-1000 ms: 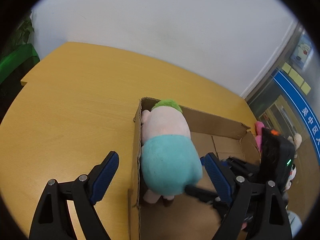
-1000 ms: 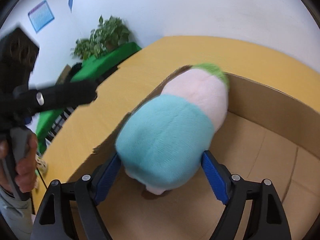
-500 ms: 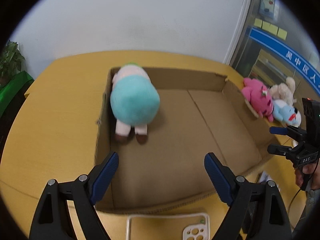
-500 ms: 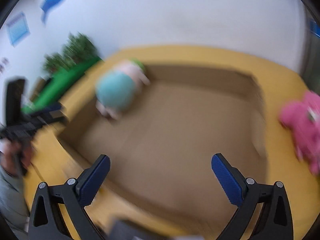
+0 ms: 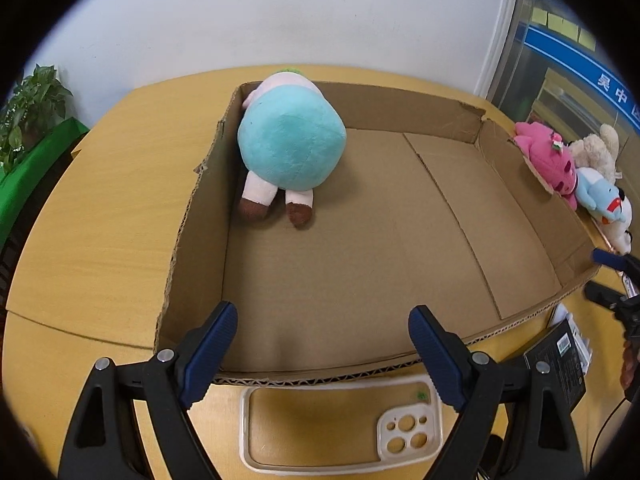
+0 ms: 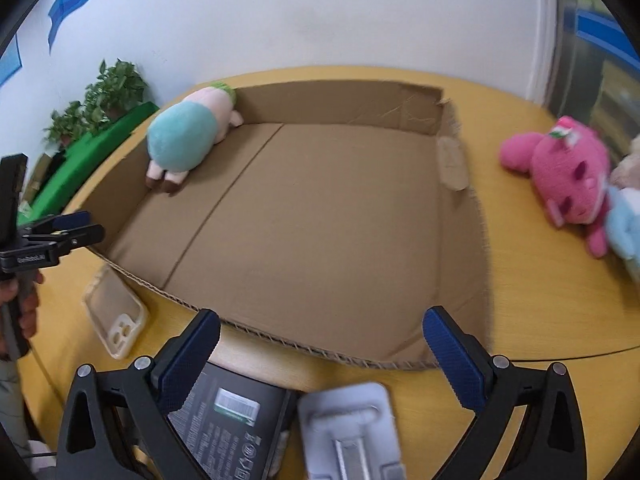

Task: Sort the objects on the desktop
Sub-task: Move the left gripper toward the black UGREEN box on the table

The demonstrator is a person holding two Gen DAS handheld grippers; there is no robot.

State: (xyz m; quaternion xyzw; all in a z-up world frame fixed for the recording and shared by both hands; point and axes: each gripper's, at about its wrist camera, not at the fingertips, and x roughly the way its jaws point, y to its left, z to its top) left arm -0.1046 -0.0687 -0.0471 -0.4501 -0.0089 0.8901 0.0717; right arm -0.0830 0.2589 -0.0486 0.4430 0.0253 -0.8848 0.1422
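One toy sorted: teal-and-pink plush [image 5: 290, 148] lies face-down in far left corner of cardboard box [image 5: 400, 240], head against back wall. Rest of box bare.

Still out, on desk [image 5: 100, 220]: pink plush [image 6: 564, 176], cream plush [image 5: 596, 148] and blue-white plush [image 5: 604, 196] bunched just outside box's right wall; clear phone case [image 5: 340, 424], black packet [image 6: 224, 416], pale tray [image 6: 352, 424] along near edge.

Left tool [image 5: 322, 344] spread wide, empty, above phone case. Right tool [image 6: 320, 352] spread wide, empty, over black packet and tray.

Obstacle, by my judgement: box's near wall between tools and interior.

left wrist: downward, near | right wrist: same | shared: cardboard box [image 5: 360, 240]
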